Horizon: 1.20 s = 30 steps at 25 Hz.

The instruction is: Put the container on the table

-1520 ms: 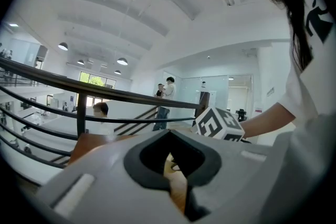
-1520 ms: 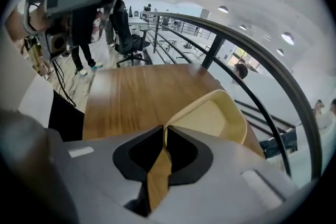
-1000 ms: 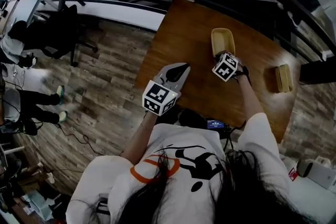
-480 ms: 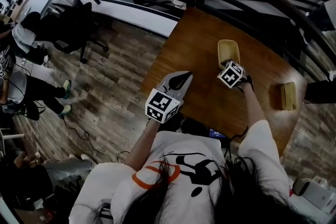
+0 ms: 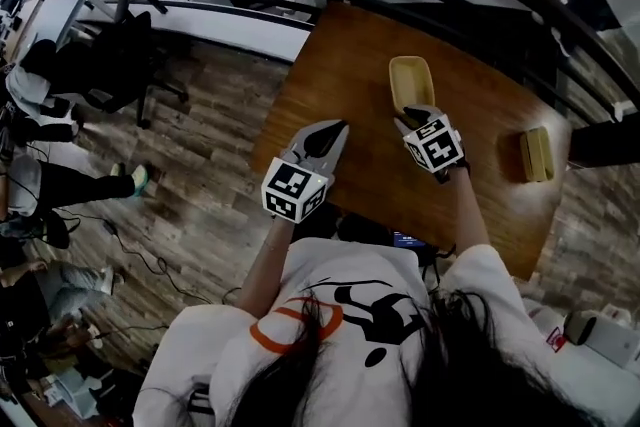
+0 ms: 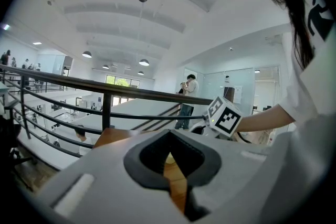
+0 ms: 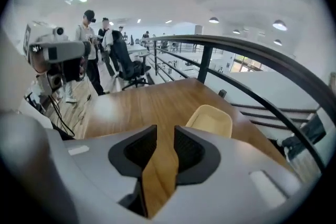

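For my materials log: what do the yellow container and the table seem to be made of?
The container: probably matte plastic, perhaps bamboo fibre; smooth, even pale yellow, no grain. The table: wood or wood veneer, semi-gloss; streaky brown grain with soft glare patches.

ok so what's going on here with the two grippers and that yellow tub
A person stands at a wooden table with a handheld gripper in each hand. The yellow container sits open side up on the table. The right gripper is just short of its near end, jaws slightly apart with only tabletop between them. The left gripper hovers off to the side, jaws together and empty. The container looks already set down, with neither gripper holding it.
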{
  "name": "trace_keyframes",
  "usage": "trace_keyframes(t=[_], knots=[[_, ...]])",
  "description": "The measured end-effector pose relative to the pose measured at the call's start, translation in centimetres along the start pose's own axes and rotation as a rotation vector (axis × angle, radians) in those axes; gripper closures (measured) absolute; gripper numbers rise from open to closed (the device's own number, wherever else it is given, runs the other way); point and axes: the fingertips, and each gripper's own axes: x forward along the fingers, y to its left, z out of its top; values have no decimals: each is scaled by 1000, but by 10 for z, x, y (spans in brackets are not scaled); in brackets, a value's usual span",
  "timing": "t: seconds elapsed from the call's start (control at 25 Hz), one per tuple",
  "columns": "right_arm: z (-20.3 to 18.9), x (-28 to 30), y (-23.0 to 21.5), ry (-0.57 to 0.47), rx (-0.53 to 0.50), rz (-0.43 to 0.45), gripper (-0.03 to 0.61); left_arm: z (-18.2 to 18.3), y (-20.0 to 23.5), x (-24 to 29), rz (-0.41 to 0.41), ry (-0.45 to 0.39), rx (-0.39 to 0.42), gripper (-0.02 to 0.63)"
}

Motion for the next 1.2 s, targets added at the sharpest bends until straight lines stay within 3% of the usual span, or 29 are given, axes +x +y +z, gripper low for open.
trace_keyframes(t=[0.4, 0.64, 1.2], knots=[[-1, -76, 51, -235, 191, 8, 453, 6, -31, -3, 17, -28, 16, 612], [-13, -94, 67, -290, 233, 10, 462, -6, -48, -3, 9, -17, 18, 612], [-5, -123, 145, -355, 275, -68, 499, -9, -86, -57, -134, 1, 63, 612]])
